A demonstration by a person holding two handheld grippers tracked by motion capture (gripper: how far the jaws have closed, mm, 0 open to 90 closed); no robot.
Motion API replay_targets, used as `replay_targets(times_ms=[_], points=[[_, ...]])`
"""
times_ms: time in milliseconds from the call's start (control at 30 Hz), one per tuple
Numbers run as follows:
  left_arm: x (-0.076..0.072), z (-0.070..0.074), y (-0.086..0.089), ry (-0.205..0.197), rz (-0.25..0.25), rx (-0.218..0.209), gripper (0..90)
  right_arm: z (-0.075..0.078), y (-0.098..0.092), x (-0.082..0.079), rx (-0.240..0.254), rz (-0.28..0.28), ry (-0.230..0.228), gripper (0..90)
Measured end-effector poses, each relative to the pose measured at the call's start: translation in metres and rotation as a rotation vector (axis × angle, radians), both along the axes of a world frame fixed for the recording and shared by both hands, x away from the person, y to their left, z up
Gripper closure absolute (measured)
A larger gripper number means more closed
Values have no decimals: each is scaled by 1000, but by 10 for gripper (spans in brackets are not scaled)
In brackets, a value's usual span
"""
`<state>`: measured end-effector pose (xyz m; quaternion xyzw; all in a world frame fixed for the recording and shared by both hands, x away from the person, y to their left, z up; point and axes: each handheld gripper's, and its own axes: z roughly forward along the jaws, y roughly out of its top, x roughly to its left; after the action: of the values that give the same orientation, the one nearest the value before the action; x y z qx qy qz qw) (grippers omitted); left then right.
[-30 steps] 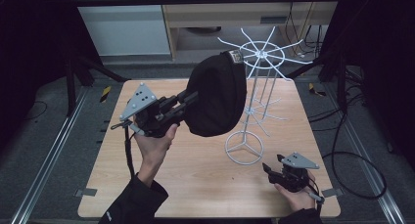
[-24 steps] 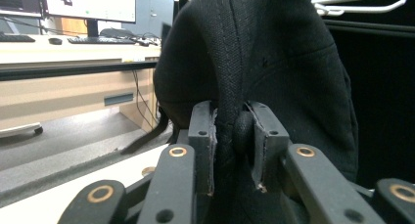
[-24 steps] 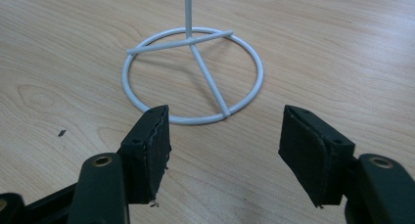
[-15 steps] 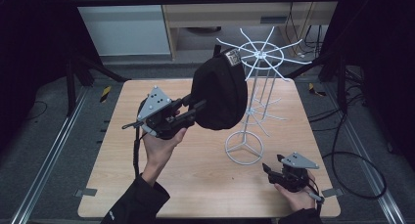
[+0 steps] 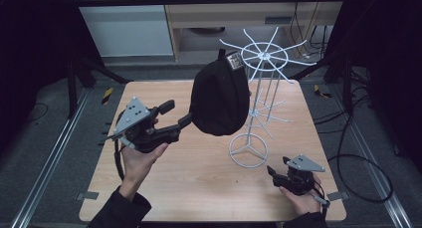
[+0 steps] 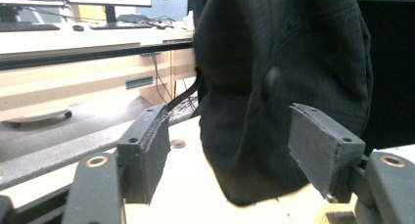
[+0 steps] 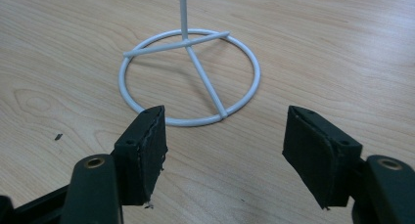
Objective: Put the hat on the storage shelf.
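L claw (image 5: 179,113) just opened wide; R claw (image 5: 277,171) open, low

No writing can be read; the small tag (image 5: 235,61) on the black cap (image 5: 219,101) is too blurred.

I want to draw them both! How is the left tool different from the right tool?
The left tool is lifted above the table, while the right tool sits low by the table's front edge. The left tool points at the black cap hanging on the white rack; its jaws have just been opening, with the cap between them but not pinched. The right tool points at the rack's ring base, nothing between its jaws. Both are open, each held in a hand.
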<state>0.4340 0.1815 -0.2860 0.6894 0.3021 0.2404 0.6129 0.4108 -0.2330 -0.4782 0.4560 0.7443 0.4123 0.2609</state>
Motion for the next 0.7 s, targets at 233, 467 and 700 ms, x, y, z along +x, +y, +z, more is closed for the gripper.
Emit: replay_targets(times_ms=[233, 467, 700], points=[[-10, -34, 28, 46, 54, 56, 268, -1, -2, 1, -3, -8, -8, 303], [-12, -92, 54, 145, 120, 140, 259, -1, -3, 0, 6, -24, -5, 282], [-8, -139, 78, 245, 188, 177, 258, -3, -5, 1, 3, -35, -6, 256]])
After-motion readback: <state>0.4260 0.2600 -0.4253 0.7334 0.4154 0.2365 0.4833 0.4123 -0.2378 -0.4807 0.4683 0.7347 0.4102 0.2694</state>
